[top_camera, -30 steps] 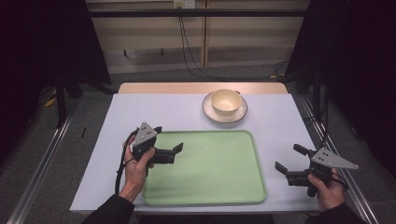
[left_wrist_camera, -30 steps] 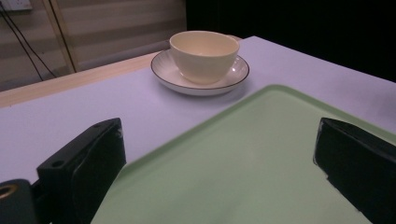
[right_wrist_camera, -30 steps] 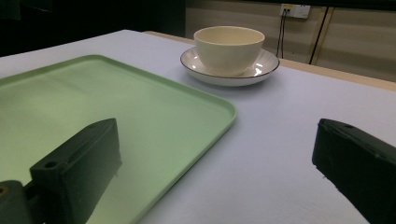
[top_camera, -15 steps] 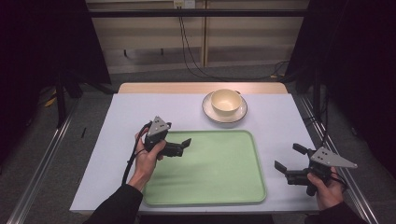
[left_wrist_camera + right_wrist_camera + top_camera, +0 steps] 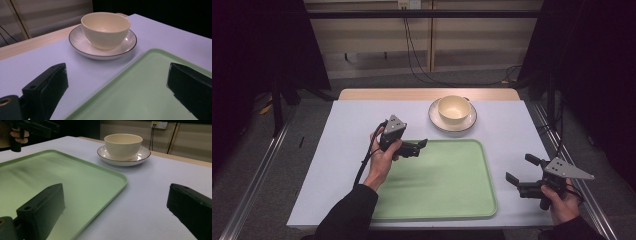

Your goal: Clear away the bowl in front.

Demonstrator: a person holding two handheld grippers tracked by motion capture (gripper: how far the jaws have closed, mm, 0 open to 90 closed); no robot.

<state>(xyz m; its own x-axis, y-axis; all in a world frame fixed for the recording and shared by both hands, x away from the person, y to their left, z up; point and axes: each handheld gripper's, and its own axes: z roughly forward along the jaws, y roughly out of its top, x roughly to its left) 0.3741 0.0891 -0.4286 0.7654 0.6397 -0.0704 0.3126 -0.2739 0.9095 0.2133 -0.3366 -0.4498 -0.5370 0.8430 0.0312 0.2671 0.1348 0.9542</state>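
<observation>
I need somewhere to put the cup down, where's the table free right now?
The green tray is bare across its whole bed. White tabletop is free left of the saucer and between the tray's right rim and the right gripper. The cup fills the saucer; the left gripper hangs over the tray's far-left corner.

Tray (image 5: 447, 200): pale green, plain. Bowl (image 5: 454, 107): cream; saucer (image 5: 436, 119): white, ribbed, dark rim line. Worktop (image 5: 342, 135): pale lilac-white cover; tool jaws black.
</observation>
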